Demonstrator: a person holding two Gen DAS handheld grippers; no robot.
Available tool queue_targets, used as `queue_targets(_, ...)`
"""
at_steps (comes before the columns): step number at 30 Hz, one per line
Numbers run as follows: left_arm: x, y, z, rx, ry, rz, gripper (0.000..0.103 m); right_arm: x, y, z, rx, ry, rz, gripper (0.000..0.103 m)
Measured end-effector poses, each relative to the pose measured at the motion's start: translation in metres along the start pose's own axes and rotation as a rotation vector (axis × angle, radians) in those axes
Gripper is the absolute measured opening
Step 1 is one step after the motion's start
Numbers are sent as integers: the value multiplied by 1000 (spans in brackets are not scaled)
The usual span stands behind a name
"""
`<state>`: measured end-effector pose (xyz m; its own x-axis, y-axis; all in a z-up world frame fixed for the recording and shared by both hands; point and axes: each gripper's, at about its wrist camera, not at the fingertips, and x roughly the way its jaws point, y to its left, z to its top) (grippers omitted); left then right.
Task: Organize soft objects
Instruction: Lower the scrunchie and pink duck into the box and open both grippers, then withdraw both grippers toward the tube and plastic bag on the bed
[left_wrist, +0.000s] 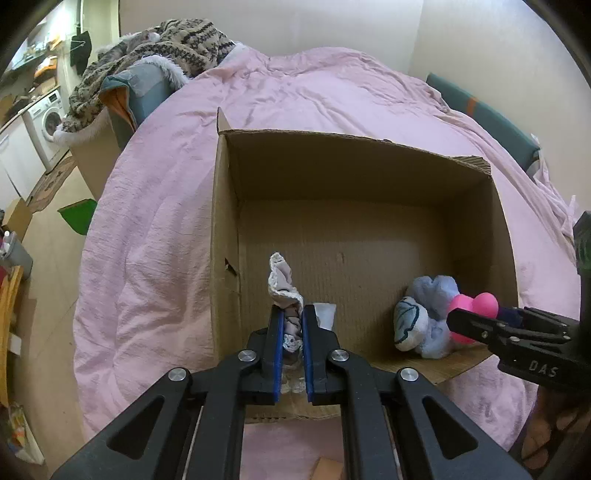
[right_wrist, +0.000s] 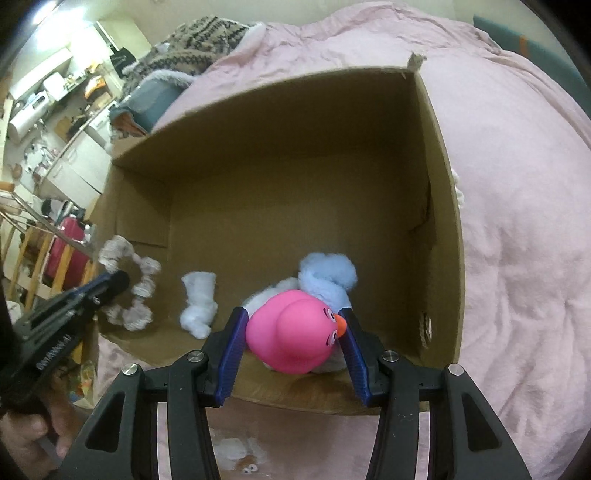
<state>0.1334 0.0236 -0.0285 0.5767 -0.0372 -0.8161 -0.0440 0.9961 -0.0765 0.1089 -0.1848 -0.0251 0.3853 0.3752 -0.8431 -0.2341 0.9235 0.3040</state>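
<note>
Cardboard box (left_wrist: 369, 229) sits open on the bed's pink duvet (left_wrist: 155, 229), and we hold both grippers over its near edge, tilted down into it. Our left gripper (left_wrist: 293, 314) has its fingers clenched on a frilly fabric scrunchie (left_wrist: 282, 284), part of which sticks up above the tips. Our right gripper (right_wrist: 291, 325) has its fingers grasping a pink rubber duck (right_wrist: 295, 332) across the body, just above a pale blue plush toy (right_wrist: 327, 277) already lying on the box floor. A small white cloth bundle (right_wrist: 199, 302) lies beside that toy.

Risks as we judge them: the duck is smooth and rounded, so on release it may roll or bounce off the plush and end up against the near wall, or outside the box if let go too high. The scrunchie is thin and frilled; it could snag on a finger pad and lift back out when we withdraw.

Surroundings: patterned knit blanket (left_wrist: 166, 48) heaped at the bed's far left, teal cushion (left_wrist: 491, 122) at the far right, washing machine (left_wrist: 50, 118) beyond. The low near wall of the box stands closest to both wrists; the two grippers are well apart.
</note>
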Motion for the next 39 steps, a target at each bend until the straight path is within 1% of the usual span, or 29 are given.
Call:
queue_targets(5,-1,-2,-2,14,-8,3,10,-3,-2,1,22,-8,52,53)
queue_targets(8,-1,-2,-3,8,2,-6,11,-7,-3,2,22,-21,56,53)
queue_targets(10,-2,-3,-2,10,2,-9,14,-11,-5,1,44,-34,73,53)
queue_targets(11,-3,-4,-2,16,-3,-1,15,-12,-6,1,49,-39,81,55)
queue_targets(12,-4,-4,-3,19,-9,4,19,-13,-5,2,52,-46,87,58)
queue_targets(13,-6,-5,-3,21,-13,4,25,-14,-5,2,53,-54,87,64)
queue_targets(14,-7,-5,-3,22,-17,0,28,-18,-6,1,53,-68,91,68)
queue_targets(15,-9,-5,-3,19,-23,-3,39,-19,-6,1,54,-75,97,69)
queue_targets(16,-12,-5,-3,14,-33,0,53,-21,-6,1,53,-75,106,72)
queue_targets(17,-14,-5,-3,11,-42,5,60,-22,-5,3,54,-76,112,78)
queue_targets(18,-18,-5,-3,4,-59,12,70,-23,-5,3,56,-84,113,81)
queue_targets(20,-23,-5,-3,3,-79,12,72,-27,-4,3,55,-113,106,92)
queue_targets(21,-25,-5,-2,5,-84,15,72,-30,-4,2,47,-131,100,94)
queue_targets(22,-26,-5,-2,6,-87,26,72,-34,-3,2,37,-148,91,99)
queue_targets(24,-26,-3,-1,-6,-86,36,72,-39,-1,1,22,-176,73,99)
queue_targets(27,-27,2,0,-34,-73,12,72,-42,0,2,21,-184,63,99)
queue_targets(32,-35,2,-2,-16,-94,9,72,-49,0,-2,23,-194,58,99)
queue_targets(39,-46,3,-7,-13,-93,21,72,-61,3,-11,19,-195,56,99)
